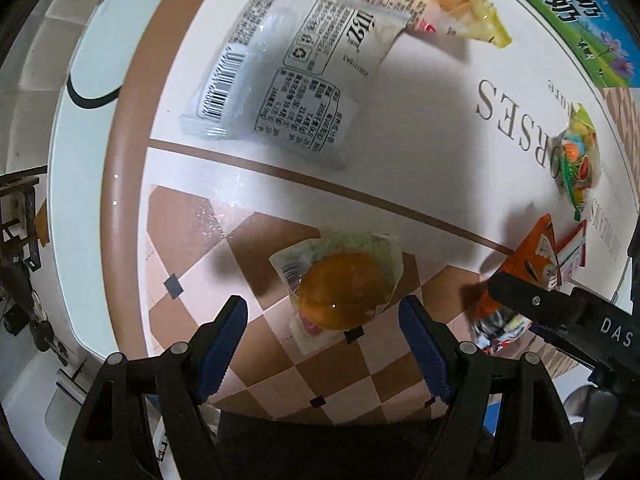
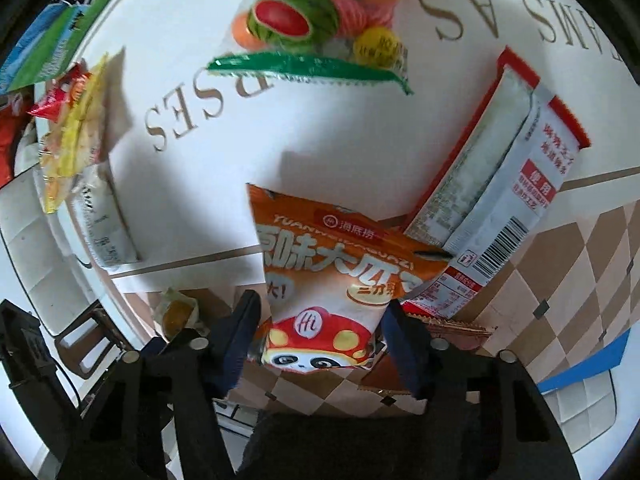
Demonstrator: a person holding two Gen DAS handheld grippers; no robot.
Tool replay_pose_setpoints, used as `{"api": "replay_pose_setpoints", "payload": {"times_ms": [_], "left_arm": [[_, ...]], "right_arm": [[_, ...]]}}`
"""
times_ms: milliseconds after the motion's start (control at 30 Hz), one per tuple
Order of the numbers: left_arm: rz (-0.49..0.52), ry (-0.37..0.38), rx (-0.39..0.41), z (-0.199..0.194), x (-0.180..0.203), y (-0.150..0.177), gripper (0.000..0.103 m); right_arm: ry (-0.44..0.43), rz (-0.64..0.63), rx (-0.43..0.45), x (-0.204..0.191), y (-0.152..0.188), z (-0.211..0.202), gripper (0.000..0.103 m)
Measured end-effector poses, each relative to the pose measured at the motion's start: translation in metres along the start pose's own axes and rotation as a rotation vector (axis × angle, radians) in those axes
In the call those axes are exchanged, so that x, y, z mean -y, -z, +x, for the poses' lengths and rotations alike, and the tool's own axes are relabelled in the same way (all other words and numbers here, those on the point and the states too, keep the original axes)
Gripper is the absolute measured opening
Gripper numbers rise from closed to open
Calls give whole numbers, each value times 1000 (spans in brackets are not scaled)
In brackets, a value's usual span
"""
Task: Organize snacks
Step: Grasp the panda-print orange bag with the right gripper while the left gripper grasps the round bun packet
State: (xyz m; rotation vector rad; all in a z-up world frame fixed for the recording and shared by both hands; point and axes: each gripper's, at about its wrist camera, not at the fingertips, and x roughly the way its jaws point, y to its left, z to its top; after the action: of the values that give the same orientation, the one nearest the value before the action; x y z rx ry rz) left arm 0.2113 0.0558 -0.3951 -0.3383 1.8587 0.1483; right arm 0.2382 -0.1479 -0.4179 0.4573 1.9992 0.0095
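In the left wrist view a small clear packet with a round orange pastry (image 1: 344, 288) lies on the checked part of the tablecloth (image 1: 248, 360). My left gripper (image 1: 322, 304) stands open over it, blue pads on either side with a gap to the wrapper. In the right wrist view my right gripper (image 2: 320, 324) has its pads against both sides of an orange seed packet (image 2: 332, 264), whose lower end is crumpled between them. The left wrist view shows that packet (image 1: 532, 252) under a black finger (image 1: 520, 296) of the right gripper.
A white packet with a barcode (image 1: 272, 76), a yellow snack bag (image 1: 472, 12), a bag of coloured candy balls (image 2: 320, 12), a long red and white packet (image 2: 492, 200) and a blue-green carton (image 1: 580, 8) lie on the round table. Its rim (image 1: 80, 220) curves at left.
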Motion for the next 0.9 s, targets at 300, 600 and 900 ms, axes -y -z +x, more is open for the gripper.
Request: {"api": "replay_pose_setpoints", "payload": {"times_ms": [300, 600, 900], "left_arm": [[-8, -3, -11, 21, 1, -6, 72], [5, -36, 62, 16, 4, -7, 51], [12, -6, 104, -20, 12, -4, 47]], "right_arm": [[53, -32, 7, -13, -5, 1, 61], [130, -93, 41, -40, 4, 14, 41], [111, -142, 92, -50, 22, -6, 38]]}}
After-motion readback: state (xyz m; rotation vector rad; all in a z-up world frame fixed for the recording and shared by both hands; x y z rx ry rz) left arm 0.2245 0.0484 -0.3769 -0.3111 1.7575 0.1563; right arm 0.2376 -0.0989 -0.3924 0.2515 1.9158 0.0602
